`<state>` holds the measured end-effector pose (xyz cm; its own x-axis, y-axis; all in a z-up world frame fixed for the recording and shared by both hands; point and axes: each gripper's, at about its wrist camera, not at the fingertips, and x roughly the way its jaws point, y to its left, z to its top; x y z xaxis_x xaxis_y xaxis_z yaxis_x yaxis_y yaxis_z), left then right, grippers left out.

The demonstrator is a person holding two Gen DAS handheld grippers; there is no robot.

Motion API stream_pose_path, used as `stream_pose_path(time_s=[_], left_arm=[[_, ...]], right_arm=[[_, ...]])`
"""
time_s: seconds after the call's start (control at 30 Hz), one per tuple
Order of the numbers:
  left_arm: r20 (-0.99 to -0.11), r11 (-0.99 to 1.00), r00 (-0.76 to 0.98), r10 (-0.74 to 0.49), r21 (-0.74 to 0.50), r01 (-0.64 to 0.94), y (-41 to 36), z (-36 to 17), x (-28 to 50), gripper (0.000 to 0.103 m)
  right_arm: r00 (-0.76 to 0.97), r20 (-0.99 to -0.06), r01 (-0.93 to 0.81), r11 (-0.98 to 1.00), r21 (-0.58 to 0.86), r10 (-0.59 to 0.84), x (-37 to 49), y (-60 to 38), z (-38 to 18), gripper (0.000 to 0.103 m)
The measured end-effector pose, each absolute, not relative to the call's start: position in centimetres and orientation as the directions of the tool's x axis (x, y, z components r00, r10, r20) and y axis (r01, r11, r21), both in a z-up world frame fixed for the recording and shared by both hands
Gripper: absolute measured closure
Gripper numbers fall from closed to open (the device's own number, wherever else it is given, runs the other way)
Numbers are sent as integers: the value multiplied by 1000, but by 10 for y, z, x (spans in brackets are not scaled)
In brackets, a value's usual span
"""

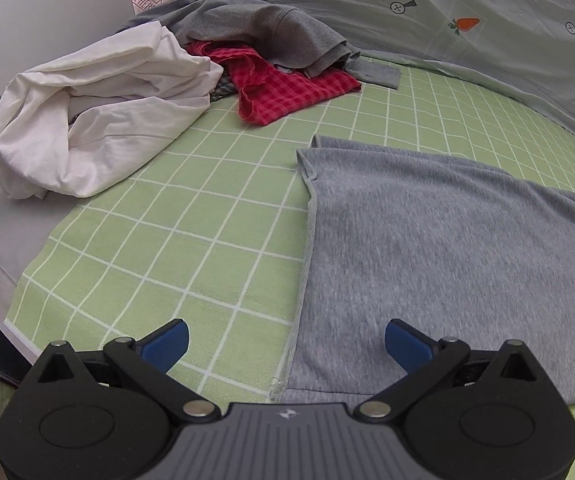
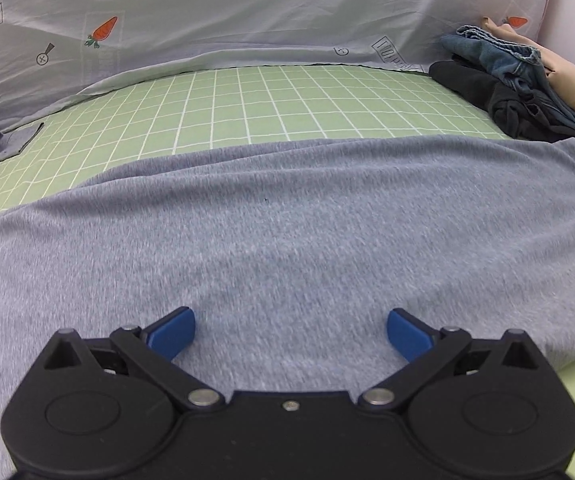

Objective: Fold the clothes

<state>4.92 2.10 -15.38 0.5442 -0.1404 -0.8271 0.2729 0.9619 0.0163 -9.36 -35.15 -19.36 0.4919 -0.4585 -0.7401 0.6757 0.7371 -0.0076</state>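
One grey garment (image 1: 447, 248) lies spread flat on the green checked sheet (image 1: 175, 248), heathered light-grey knit, mostly smooth with a few low ridges near its far edge; in the right wrist view (image 2: 287, 232) it fills the middle and lower frame. Its hemmed edge runs from lower centre up to mid frame in the left wrist view, ending at a corner with a slightly curled lip. Long axis runs left-right across the right wrist view; which end is neck or hem I cannot tell. Left gripper (image 1: 286, 342) is spread wide, empty, straddling the hemmed edge: one blue pad over the sheet, the other over the cloth. Right gripper (image 2: 290, 334) is also wide, empty, both pads over the grey cloth. Upper left of the left view: an unfolded pile with a white cloth (image 1: 95, 120), a red checked piece (image 1: 287, 88) and a darker grey shirt (image 1: 271, 32). Upper right of the right view: a stack of jeans (image 2: 499, 54) and a black garment (image 2: 475, 84). A pale printed cover (image 2: 267, 12) runs across the back, with carrot (image 2: 103, 30) prints and an arrow label reading "LOOK HERE" at upper left.
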Motion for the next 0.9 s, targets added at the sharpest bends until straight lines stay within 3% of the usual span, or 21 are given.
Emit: stream_pose_path(time_s=[0.23,0.43,0.5,0.6,0.67,0.7,0.77,0.9], left_arm=[[-855,926,472,-215,-25,378,13,-167,62,0],[-863,926,439,-251,-83,367,11,-173,72,3],[-852,928,452,-266,-100,359,10,-170,72,13],[-833,930,474,-286,-122,345,6,-165,73,42],[-837,939,481,-262,-108,326,-1,-163,75,82],[-840,941,471,-268,-123,314,-5,-163,78,89],[-844,943,456,-283,-159,291,-10,-163,82,95],[-829,943,469,-304,-192,270,-29,-153,82,96]], right_arm=[[500,-715,695,719,-5,-489,-97,-346,-197,0],[493,-720,702,712,-2,-489,-102,-341,-196,0],[494,-720,700,714,-2,-487,-105,-339,-196,0],[495,-725,695,719,0,-479,-107,-339,-196,0],[501,-728,683,730,0,-469,-107,-341,-196,0],[505,-730,675,738,1,-461,-106,-343,-196,0],[506,-742,658,753,2,-441,-105,-347,-195,0],[504,-769,626,780,12,-393,-107,-355,-192,0]])
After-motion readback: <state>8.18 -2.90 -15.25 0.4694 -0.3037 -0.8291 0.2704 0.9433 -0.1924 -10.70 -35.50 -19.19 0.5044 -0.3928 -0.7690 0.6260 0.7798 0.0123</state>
